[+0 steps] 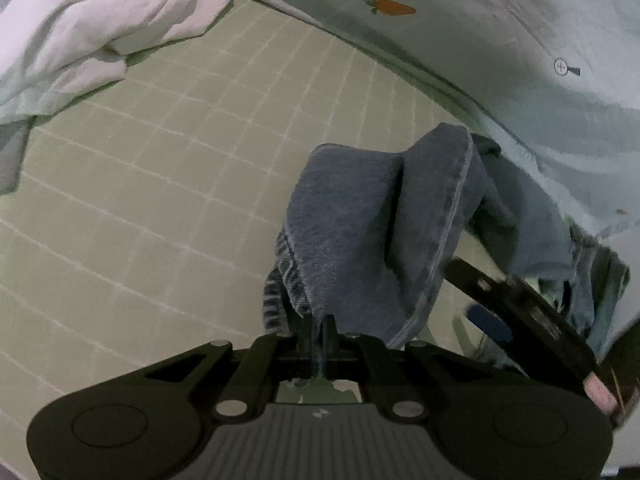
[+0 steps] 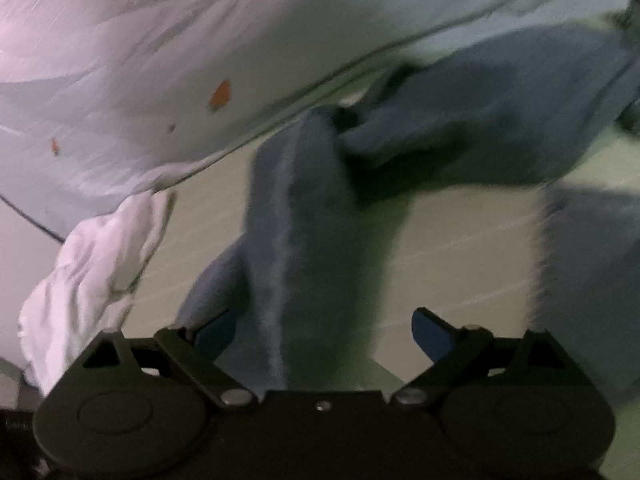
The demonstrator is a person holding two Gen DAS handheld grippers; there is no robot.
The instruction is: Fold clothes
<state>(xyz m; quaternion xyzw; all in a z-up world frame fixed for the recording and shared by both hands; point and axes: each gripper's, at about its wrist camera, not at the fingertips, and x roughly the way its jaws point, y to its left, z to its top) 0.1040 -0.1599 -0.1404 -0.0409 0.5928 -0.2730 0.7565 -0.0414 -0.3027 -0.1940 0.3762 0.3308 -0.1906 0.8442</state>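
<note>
L tongs (image 1: 316, 334): I had them clenched on blue denim garment (image 1: 360, 232), lifted over green grid mat (image 1: 160, 200).
R tongs (image 2: 324, 336): mine stood released, denim draped between, ungripped.
Nearby: white crumpled cloth (image 1: 100, 24).

Jeans (image 1: 360, 220) on mat (image 1: 140, 200); towel (image 1: 100, 20) probably far-left.

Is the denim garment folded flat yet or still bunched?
Still bunched. The denim garment hangs in creased folds, pinched by the left tongs, above the gridded mat; the right tongs stand open around it.
</note>
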